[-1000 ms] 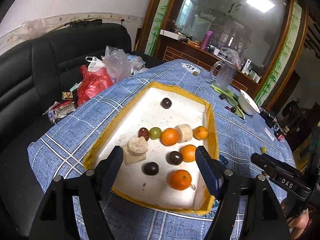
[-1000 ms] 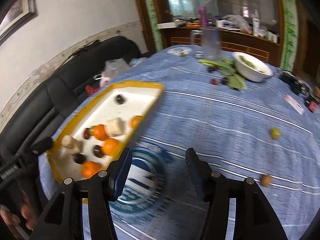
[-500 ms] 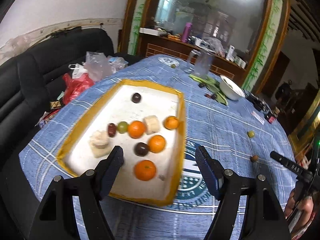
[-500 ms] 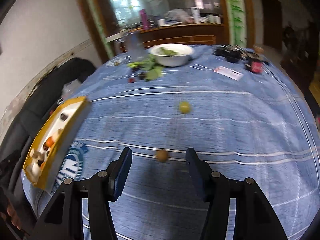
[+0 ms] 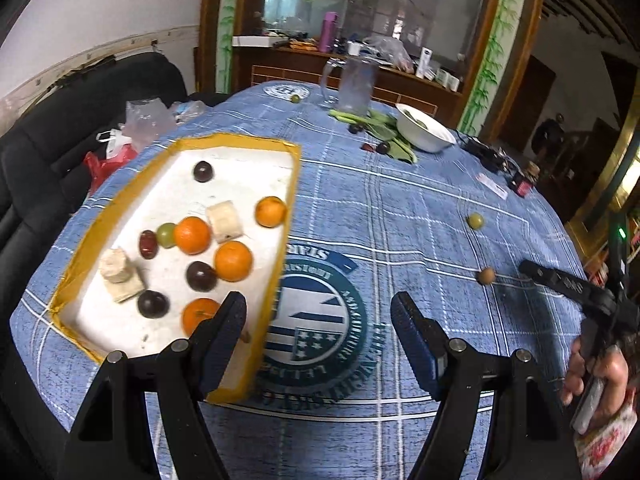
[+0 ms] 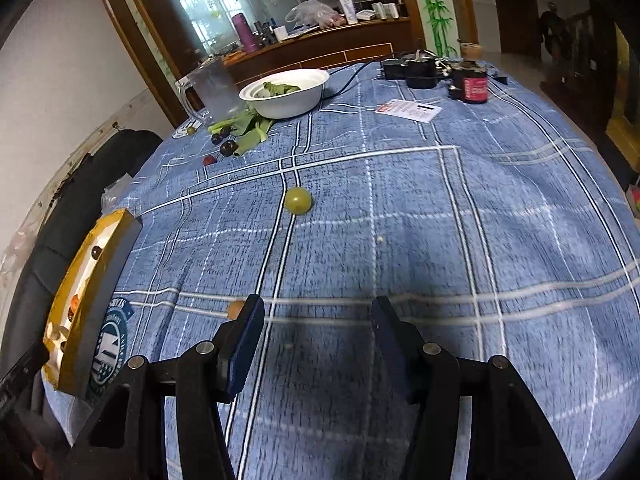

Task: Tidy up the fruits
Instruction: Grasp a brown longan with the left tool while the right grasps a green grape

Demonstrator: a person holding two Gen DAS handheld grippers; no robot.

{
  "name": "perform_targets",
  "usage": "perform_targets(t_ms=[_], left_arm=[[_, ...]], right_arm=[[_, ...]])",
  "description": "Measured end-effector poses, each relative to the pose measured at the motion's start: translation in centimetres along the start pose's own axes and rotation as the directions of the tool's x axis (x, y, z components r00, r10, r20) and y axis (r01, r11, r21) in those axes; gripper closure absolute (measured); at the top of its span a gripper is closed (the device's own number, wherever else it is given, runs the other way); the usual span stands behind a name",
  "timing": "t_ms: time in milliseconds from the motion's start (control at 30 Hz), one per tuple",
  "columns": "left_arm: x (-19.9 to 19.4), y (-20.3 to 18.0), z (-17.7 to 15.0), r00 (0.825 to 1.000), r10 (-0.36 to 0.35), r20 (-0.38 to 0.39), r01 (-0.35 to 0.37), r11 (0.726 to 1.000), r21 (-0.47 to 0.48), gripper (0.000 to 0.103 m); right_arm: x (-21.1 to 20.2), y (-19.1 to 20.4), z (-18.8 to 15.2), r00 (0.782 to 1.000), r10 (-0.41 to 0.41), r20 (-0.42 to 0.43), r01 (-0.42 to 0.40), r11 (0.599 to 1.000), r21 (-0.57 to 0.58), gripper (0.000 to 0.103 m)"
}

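**Right gripper lines up on loose brown fruit, tray waits at left**

Both grippers are empty. The left gripper (image 5: 318,320) has its jaws wide, hovering low centre of its frame over the round emblem (image 5: 316,316) printed on the blue plaid tablecloth (image 6: 440,208). The right gripper (image 6: 316,320) is moderately open, nothing between the pads.

The small brown fruit (image 5: 486,276) sits on the cloth, right of centre in the left view; in the right view it peeks out just behind the left fingertip. The green fruit (image 6: 298,200) lies further up, mid-frame, well apart.

The foam tray (image 5: 288,216), white inside with a yellow taped rim, is at left and holds oranges (image 5: 233,261), dark round plums (image 5: 201,276) and pale banana chunks (image 5: 225,221).

Handling guess: the brown fruit is light, round, firm-skinned and likely to roll on cloth. Best to pinch across its widest part from above, gently. The green one looks smooth and slicker, so centre the pads on it.
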State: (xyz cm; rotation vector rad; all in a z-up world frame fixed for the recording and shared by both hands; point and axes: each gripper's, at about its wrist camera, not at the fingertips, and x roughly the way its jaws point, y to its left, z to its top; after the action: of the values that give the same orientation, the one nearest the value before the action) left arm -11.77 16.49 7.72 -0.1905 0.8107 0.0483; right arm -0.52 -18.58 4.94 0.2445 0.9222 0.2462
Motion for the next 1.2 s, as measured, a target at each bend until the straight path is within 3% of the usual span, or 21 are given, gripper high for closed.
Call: perform_targets(t_ms=[233,400,500,567,633,667,767,1033,1200], left_arm=[[1.3,-2.3,-0.5,0.998,-0.043,-0.04,0.045,0.998,0.051,0.029],[2.6,-4.1,-0.8,0.993,-0.084,-0.085,0.092,0.991,0.097,0.029],[3.2,-5.0,-0.7,0.993,-0.08,-0.09,0.092,0.987,0.129,0.029],[3.8,-6.0,-0.5,0.991,-0.096,-0.098,0.11,0.983,0.15,0.029],[4.6,-7.1,-0.2,0.987,-0.115,-0.109,0.132,0.978,0.164,0.029],[5.0,-7.7,0.0,0.985,-0.127,-0.119,0.147,0.975,0.17,0.029],[6.4,-9.7,0.2,0.974,-0.165,-0.156,0.192,0.964,0.184,0.03],[10.8,-16.2,1.3,0.956,-0.228,-0.186,0.278,0.907,0.317,0.05],[13.5,-17.9,1.4,0.938,-0.249,-0.239,0.32,0.887,0.332,0.051]], right_arm=[[4.0,1.2,3.8,1.0,-0.003,-0.002,0.003,1.0,-0.019,0.044],[7.5,2.5,5.8,0.998,-0.057,-0.006,0.056,0.995,-0.082,0.045],[9.0,3.1,6.3,0.997,-0.074,-0.01,0.072,0.989,-0.129,0.052],[9.7,3.5,6.4,0.996,-0.087,-0.009,0.085,0.984,-0.158,0.063],[10.0,3.5,6.2,0.995,-0.101,0.005,0.101,0.978,-0.183,0.068],[10.1,3.5,6.3,0.995,-0.1,0.004,0.099,0.977,-0.187,0.079],[9.9,3.1,6.5,0.997,-0.072,0.002,0.072,0.979,-0.19,0.079],[8.3,1.6,7.0,1.0,-0.012,0.012,0.013,0.992,-0.129,0.079],[7.9,1.2,7.4,1.0,0.004,0.016,-0.002,0.994,-0.107,0.079]])
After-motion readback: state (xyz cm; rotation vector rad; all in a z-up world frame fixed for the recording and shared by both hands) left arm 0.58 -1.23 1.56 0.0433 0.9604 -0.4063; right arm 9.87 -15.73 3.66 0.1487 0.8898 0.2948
